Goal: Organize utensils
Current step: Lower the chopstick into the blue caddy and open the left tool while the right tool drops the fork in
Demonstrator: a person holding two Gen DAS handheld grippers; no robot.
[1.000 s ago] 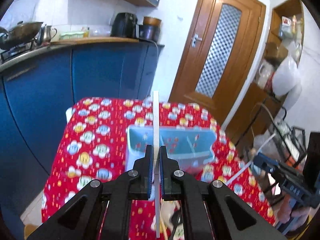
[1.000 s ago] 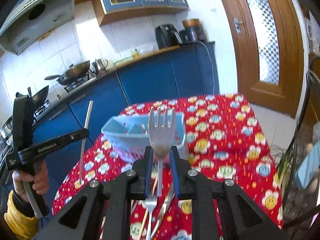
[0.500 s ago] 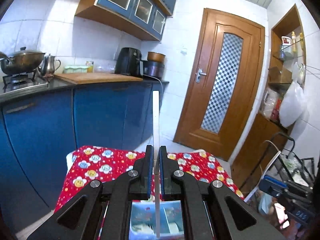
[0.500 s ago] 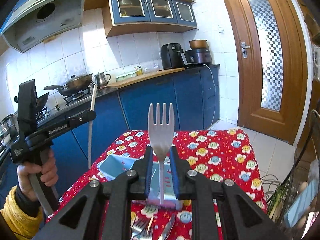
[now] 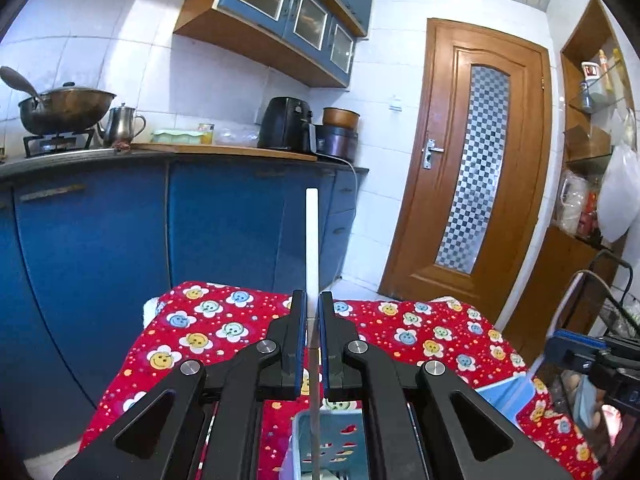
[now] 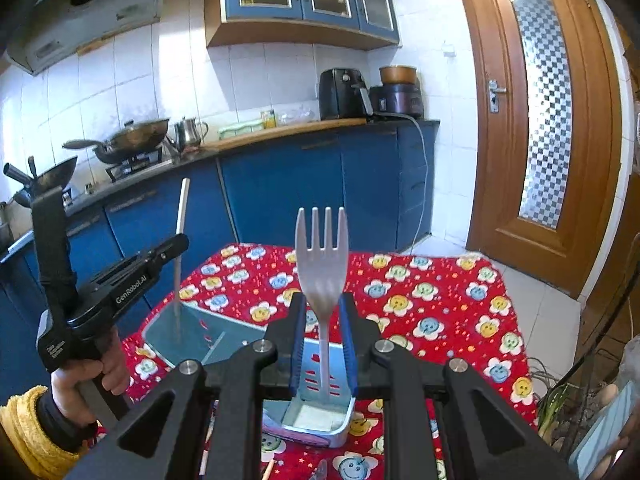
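The bench (image 6: 440, 304) in its red cloth carries the blue caddy (image 6: 240, 340) – a divided bin near the front edge. The left gripper (image 6: 182, 242) is clamped on a thin white stick (image 6: 180, 240), lower end inside the caddy's left compartment. The right gripper (image 6: 322, 316) pinches a white fork (image 6: 321, 256) by the handle, tines up, above the nearer compartment. Risk – each piece is long and held upright, so a release made too high could let it tip over the caddy wall onto the cloth
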